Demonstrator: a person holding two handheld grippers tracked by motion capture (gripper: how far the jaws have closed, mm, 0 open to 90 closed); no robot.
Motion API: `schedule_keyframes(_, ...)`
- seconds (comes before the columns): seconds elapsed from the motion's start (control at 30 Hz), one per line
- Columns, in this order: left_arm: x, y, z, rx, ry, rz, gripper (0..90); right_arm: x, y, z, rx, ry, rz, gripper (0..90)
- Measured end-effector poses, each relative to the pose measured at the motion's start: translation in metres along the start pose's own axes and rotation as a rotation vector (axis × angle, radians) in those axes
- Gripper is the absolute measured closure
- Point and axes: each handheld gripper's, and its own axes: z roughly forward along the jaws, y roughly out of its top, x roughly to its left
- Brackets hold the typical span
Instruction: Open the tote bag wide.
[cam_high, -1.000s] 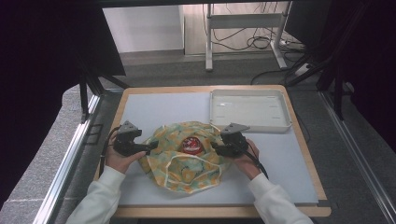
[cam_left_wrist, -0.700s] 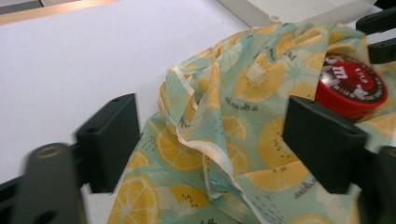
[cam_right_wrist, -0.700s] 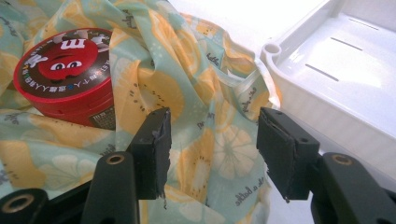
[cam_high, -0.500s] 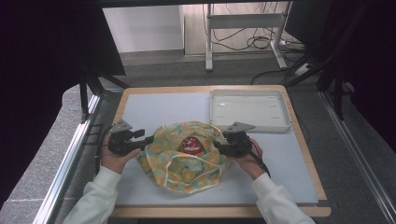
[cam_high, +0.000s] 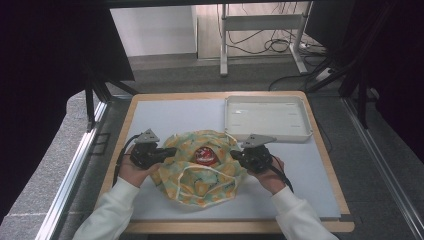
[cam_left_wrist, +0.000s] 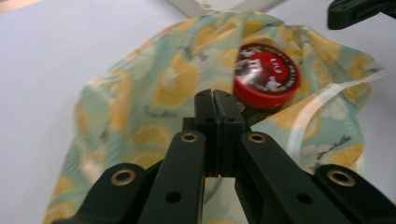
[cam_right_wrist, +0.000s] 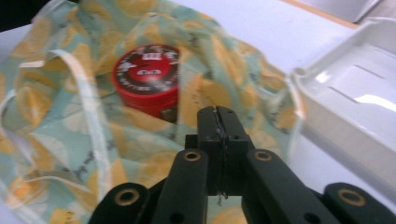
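Wood-edged table (cam_high: 320, 150), pale mat (cam_high: 160, 115), lemon-print cloth (cam_high: 220, 187), white tray (cam_high: 267, 119), seemingly empty.

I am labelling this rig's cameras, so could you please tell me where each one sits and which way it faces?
High view: fixed above the person's side, looking forward and down on the table, cloth, tray; both forearms, hands and grippers enter from below.
Left gripper view: rides the left gripper, looking along its shut fingers at the cloth and red tin; the other gripper's tip shows top right.
Right gripper view: rides the right gripper, facing the tin from the opposite side, tray at right.
All three share cloth and tin.
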Motion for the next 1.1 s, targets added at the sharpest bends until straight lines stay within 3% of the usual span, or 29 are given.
schedule_keyframes(0.2,-0.012,0.005,0.021,0.084,-0.058,0.046,90.0,0.014,0.000,0.016,0.053,0.047,-0.041,88.9)
schedule_keyframes(0.33,-0.011,0.001,0.030,0.107,-0.067,0.036,90.0,0.014,-0.004,0.025,0.075,0.046,-0.036,88.9)
schedule_keyframes(0.47,-0.010,-0.001,0.039,0.129,-0.063,0.019,90.0,0.014,-0.001,0.037,0.089,0.044,-0.039,88.9)
schedule_keyframes(0.67,-0.005,-0.005,0.058,0.186,-0.043,0.026,90.0,0.017,-0.008,0.050,0.143,0.058,-0.040,89.0)
schedule_keyframes(0.83,0.009,-0.005,0.072,0.204,-0.026,-0.020,90.0,0.025,-0.011,0.056,0.166,0.072,-0.067,89.0)
schedule_keyframes(1.1,0.023,0.000,0.089,0.203,0.011,-0.050,90.0,0.036,-0.021,0.061,0.220,0.135,-0.106,89.1)
